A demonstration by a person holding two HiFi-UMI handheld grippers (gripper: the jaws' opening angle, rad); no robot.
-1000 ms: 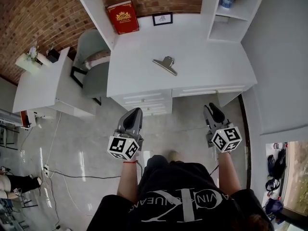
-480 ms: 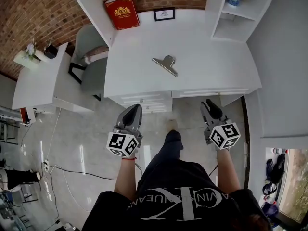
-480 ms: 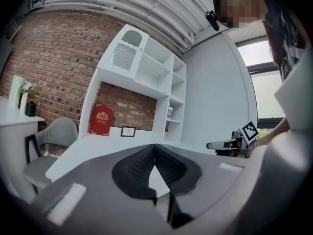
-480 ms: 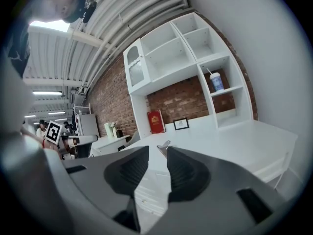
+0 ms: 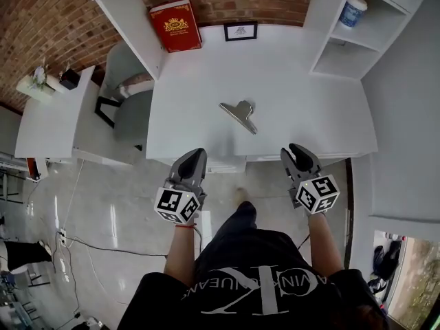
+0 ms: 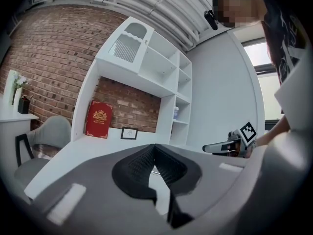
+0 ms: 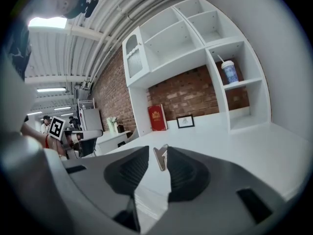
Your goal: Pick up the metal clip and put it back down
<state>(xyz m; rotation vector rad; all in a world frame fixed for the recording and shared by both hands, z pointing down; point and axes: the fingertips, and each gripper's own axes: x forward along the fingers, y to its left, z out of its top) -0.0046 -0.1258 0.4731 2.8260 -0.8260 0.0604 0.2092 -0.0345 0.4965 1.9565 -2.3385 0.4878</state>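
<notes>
Well ahead of the right gripper (image 5: 297,151) lies the metal clip (image 5: 238,115).

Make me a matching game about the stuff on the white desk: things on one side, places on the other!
Things:
1. metal clip
2. book
3. cup
4. picture frame

Places:
A. on the shelf
B. lying in the middle of the desk
C. back left corner, red
D. back edge, black border

Pairs: 1-B, 2-C, 3-A, 4-D

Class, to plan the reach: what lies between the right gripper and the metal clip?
Only bare desk separates the right gripper from the metal clip; head view.
</notes>
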